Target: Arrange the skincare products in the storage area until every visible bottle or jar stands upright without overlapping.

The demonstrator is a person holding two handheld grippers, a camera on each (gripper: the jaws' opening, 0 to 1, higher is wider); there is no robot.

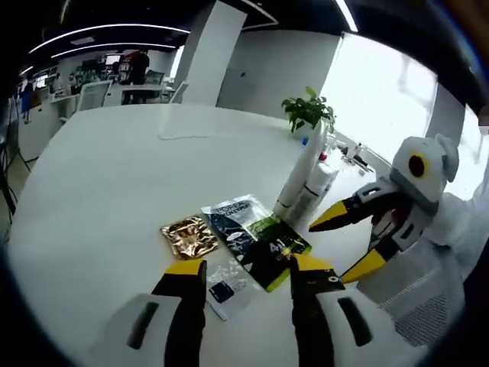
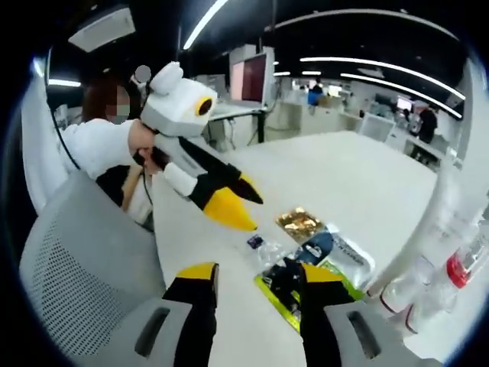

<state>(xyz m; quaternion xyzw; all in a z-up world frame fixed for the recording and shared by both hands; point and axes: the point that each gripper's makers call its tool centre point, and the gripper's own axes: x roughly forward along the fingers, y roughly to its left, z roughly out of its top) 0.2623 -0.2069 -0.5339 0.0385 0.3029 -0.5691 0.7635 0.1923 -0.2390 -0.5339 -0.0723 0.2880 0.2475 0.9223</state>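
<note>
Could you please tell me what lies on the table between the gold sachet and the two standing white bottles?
In the left gripper view, a dark packet with green print lies flat between the gold sachet and the white bottles.

Your table [image 1: 114, 176] is a smooth white matt top. The gold sachet [image 1: 189, 236] looks like crinkled metallic foil, glossy. The dark sachet [image 1: 256, 237] is a printed film pouch with a slight sheen; the small clear packet [image 1: 225, 284] looks like transparent plastic. Two white tubes [image 1: 306, 180] read as smooth plastic. Your left gripper [image 1: 248, 269] has matt black jaws with yellow tips. The chair back [image 2: 84, 260] is grey mesh.
</note>
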